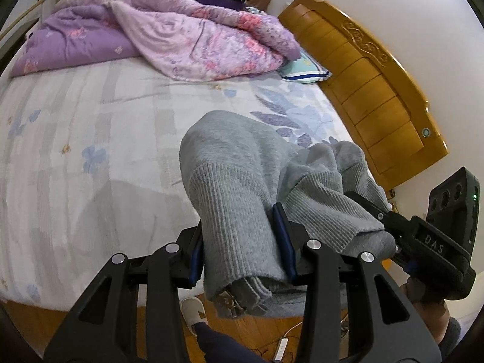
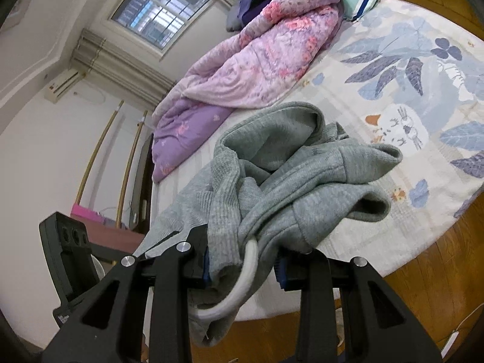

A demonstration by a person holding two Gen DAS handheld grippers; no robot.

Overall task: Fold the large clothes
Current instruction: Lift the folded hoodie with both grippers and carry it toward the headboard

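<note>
From my remote station I see a grey ribbed-knit sweater [image 1: 242, 181] with a white drawstring [image 2: 248, 269]. Each black gripper, left [image 1: 242, 242] and right [image 2: 245, 260], carries blue pads [image 1: 284, 242]. The bed sheet [image 1: 90, 139] is white with pale grey bands and blue-violet leaves and flowers. Far off lie a pink-and-lilac floral quilt [image 1: 193, 39] and a mint pillow [image 1: 305, 68] trimmed navy and white. The headboard [image 1: 372, 90] is honey-orange wood.

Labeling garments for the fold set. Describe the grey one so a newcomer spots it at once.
Start at the bed with the pale blue-leaf sheet. At its near edge lies the grey sweater, bunched, with ribbed knit bands, gripped by the left gripper and right gripper. Unlike the pink-purple floral quilt heaped at the far side, it is plain grey.
</note>
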